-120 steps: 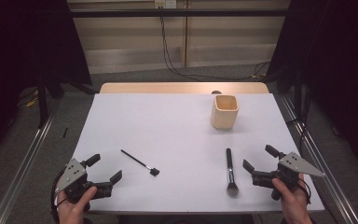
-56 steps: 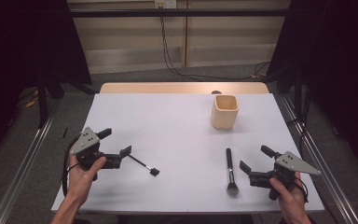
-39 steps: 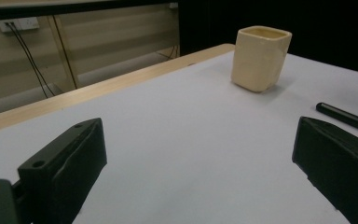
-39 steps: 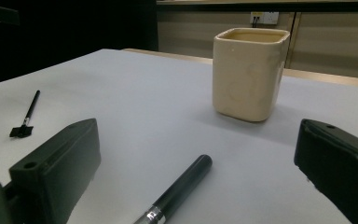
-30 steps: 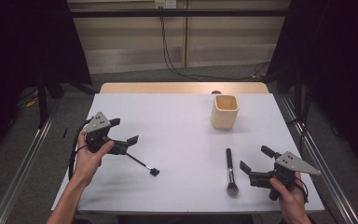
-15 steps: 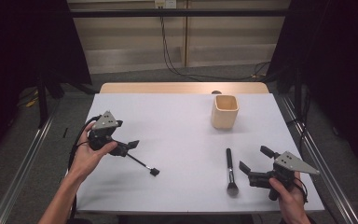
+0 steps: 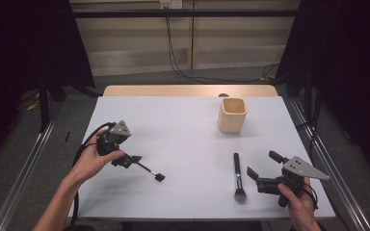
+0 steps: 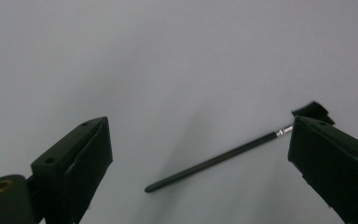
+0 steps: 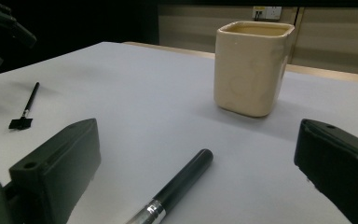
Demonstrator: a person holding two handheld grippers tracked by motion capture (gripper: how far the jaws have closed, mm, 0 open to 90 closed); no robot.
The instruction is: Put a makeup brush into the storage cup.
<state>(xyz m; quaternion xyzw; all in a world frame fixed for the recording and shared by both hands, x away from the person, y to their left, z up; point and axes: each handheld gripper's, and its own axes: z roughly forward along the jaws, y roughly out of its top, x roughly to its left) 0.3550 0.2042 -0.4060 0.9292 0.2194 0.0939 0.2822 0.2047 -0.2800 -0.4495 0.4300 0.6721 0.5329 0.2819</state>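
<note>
Jaws of the left gripper (image 7: 125, 159) stand wide apart over the thin black brush (image 8: 216, 161), its slim handle lying on the white table (image 7: 188, 130) between them, touching neither, in the left gripper view. From the high view, that gripper hangs tilted down over the handle's end, and the small flat square head points away toward the table's middle. Over on the right, the right gripper (image 7: 265, 169) is also spread wide, holding nothing, with the thick black brush (image 7: 237, 174) lying just beside it; in the right gripper view the round glossy handle with its silver collar runs up between the jaws, untouched. Farther back stands the cream cup (image 7: 232, 114), squarish with rounded corners, smooth and glazed-looking, upright; I cannot tell whether anything lies inside. The tabletop is plain, matte white.
</note>
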